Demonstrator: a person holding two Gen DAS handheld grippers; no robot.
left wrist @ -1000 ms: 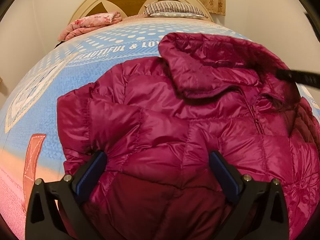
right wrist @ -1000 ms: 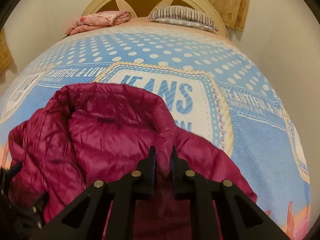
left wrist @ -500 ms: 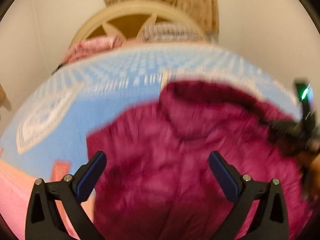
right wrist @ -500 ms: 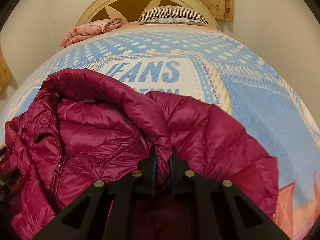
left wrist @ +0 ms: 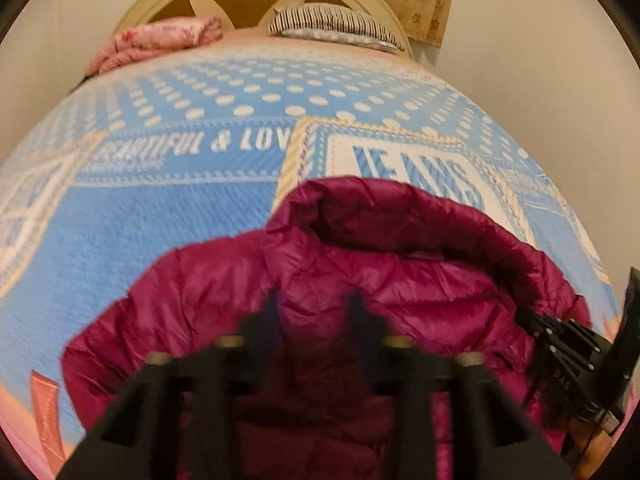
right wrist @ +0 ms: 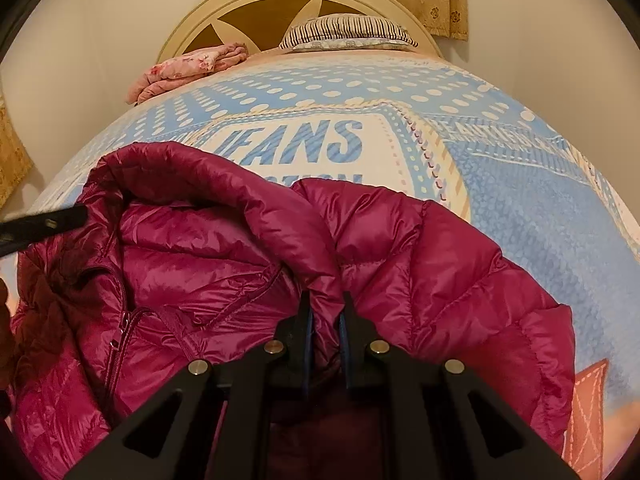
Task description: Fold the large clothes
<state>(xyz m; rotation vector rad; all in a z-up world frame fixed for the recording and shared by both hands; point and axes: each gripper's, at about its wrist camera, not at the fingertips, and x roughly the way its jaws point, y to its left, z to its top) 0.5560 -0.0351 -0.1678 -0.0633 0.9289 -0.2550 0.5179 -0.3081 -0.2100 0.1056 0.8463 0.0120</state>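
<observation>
Down jacket (right wrist: 224, 280) is pinched by right gripper (right wrist: 324, 300) and narrowed left gripper (left wrist: 314, 304); slick fabric may slip free.

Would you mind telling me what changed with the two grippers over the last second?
The left gripper, wide open a second ago, has narrowed onto the magenta jacket, though blur hides a firm pinch. The right gripper stays shut on the jacket's fold.

Both wrist cameras sat low and close over the jacket (left wrist: 400, 280), facing the headboard (right wrist: 304, 8) (each from its own side), sharing the bedspread (left wrist: 160, 208).
</observation>
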